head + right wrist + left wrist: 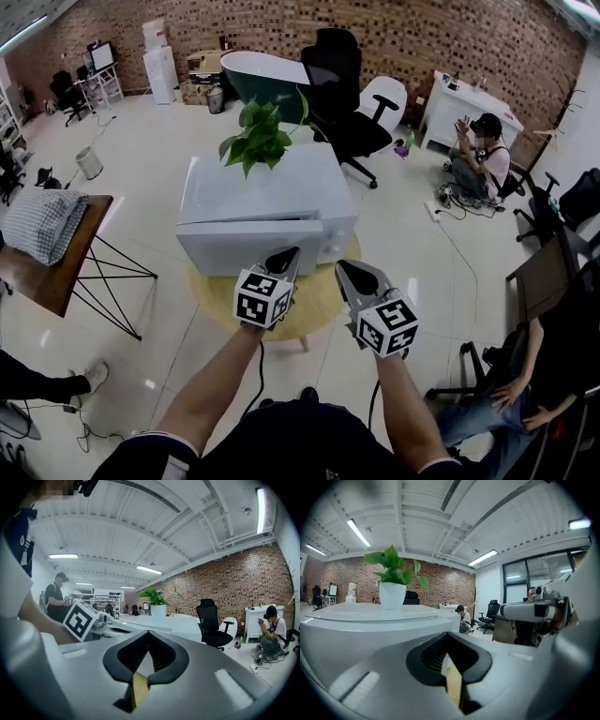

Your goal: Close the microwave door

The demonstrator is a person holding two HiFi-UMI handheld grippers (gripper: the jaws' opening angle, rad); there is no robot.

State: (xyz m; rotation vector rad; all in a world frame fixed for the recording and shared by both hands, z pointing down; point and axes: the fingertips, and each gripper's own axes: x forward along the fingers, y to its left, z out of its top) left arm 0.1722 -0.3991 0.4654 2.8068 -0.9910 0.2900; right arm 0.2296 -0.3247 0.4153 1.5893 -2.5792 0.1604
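A white microwave (267, 202) stands on a round wooden table (314, 302), with a potted green plant (262, 131) on its top. Its door (248, 246) lies flat across the front, flush or very nearly so. My left gripper (289, 253) is shut and empty, its tip at the door's right end, touching it or just short. My right gripper (345, 270), also shut and empty, hangs just right of it by the microwave's front right corner. In the left gripper view the shut jaws meet close under the microwave (370, 620) and the plant (392, 581).
A wooden side table with a checked cloth (42, 225) stands at the left. Behind the microwave is a black office chair (342, 94). One person sits on the floor at the back right (480, 155), another on a chair at the near right (511, 394).
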